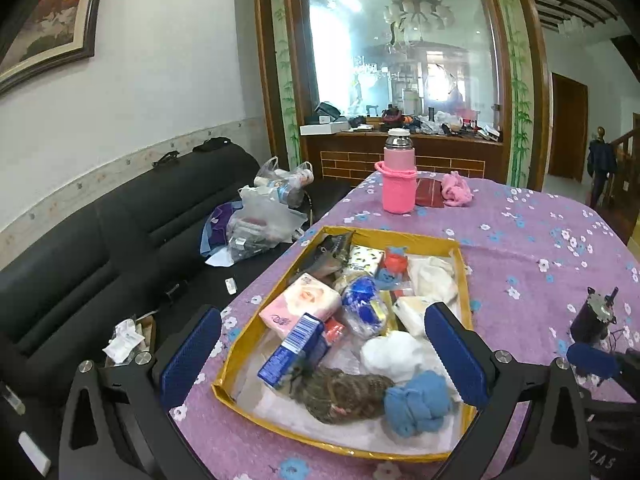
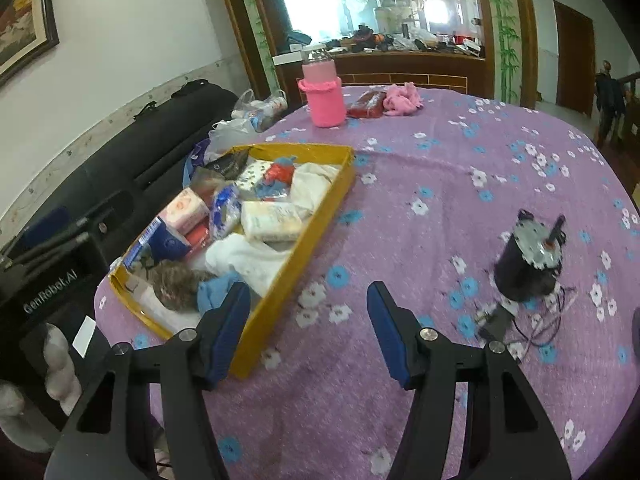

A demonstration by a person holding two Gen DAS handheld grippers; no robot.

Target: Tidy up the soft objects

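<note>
A yellow-rimmed tray (image 1: 400, 236) on the purple floral tablecloth holds several soft things: a pink tissue pack (image 1: 302, 302), a blue cloth ball (image 1: 418, 402), a brown knitted piece (image 1: 344, 394), white cloth (image 1: 394, 354) and a blue box (image 1: 292, 350). My left gripper (image 1: 324, 354) is open and empty, hovering over the tray's near end. My right gripper (image 2: 308, 328) is open and empty above the cloth, just right of the tray (image 2: 320, 208). A pink cloth (image 2: 402, 98) and a dark red packet (image 2: 366, 105) lie at the table's far end.
A bottle in a pink knitted sleeve (image 1: 398, 178) stands at the far end. A black motor with loose wires (image 2: 528, 260) sits on the right of the table. A black sofa (image 1: 100, 248) with plastic bags (image 1: 260, 220) is to the left.
</note>
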